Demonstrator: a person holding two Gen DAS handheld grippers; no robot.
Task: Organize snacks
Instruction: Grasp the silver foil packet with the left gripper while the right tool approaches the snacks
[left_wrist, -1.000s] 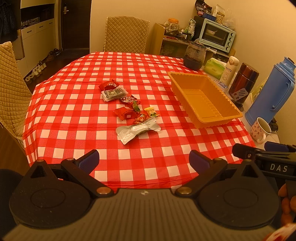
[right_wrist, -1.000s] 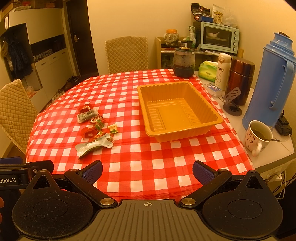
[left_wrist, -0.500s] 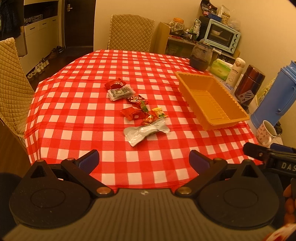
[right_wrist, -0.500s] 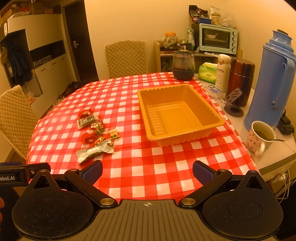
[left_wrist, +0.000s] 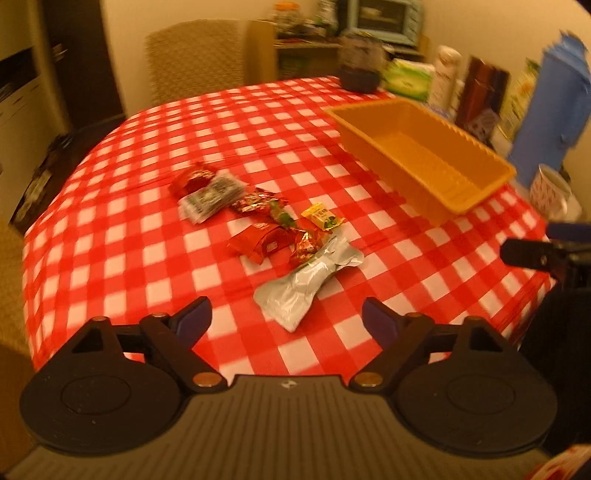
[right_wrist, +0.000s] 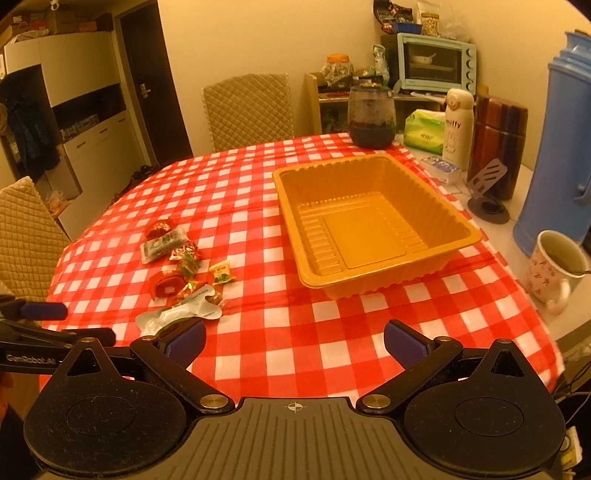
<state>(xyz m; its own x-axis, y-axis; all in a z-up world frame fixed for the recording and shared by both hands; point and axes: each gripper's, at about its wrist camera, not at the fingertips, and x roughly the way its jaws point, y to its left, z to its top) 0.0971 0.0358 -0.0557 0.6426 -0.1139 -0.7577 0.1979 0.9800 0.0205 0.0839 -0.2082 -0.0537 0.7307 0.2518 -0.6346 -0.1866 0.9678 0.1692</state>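
- While the left gripper (left_wrist: 286, 317) hangs over the near edge of the desk, its jaws stand apart with nothing between them; they have just been closing a little, and the silver pouch (left_wrist: 308, 282) lies just ahead of the gap, untouched.
- The right gripper (right_wrist: 293, 341) has its jaws spread wide and bare over the red-and-white checked cloth (right_wrist: 332, 343), pointing toward the orange tray (right_wrist: 373, 225).
- Beyond the left jaws the snacks sit in a loose cluster on the cloth: the silver pouch nearest, then a red packet (left_wrist: 258, 242), a small yellow sachet (left_wrist: 322, 217), a foil-wrapped sweet (left_wrist: 258, 201), a grey-and-white packet (left_wrist: 212, 197) and another red wrapper (left_wrist: 192, 179) farthest off.
- The orange tray stands to the right of the cluster, well apart from it, with nothing inside.
- Past the tray a dark glass jar (right_wrist: 371, 116) stands at the far edge of the cloth.
- Along the right side, off the cloth, stand a green tissue pack (right_wrist: 423, 131), a white bottle (right_wrist: 458, 127), a dark red flask (right_wrist: 496, 142), a tall blue thermos (right_wrist: 557, 147) and a patterned mug (right_wrist: 552, 269).
- Quilted chairs (right_wrist: 247, 109) stand at the far and left sides of the desk.
- Behind them a pale blue toaster oven (right_wrist: 436, 62) sits on a shelf against the cream wall, with a dark door (right_wrist: 151, 77) and white cabinets to the left.
- The left wrist view is blurred; the right is sharp.
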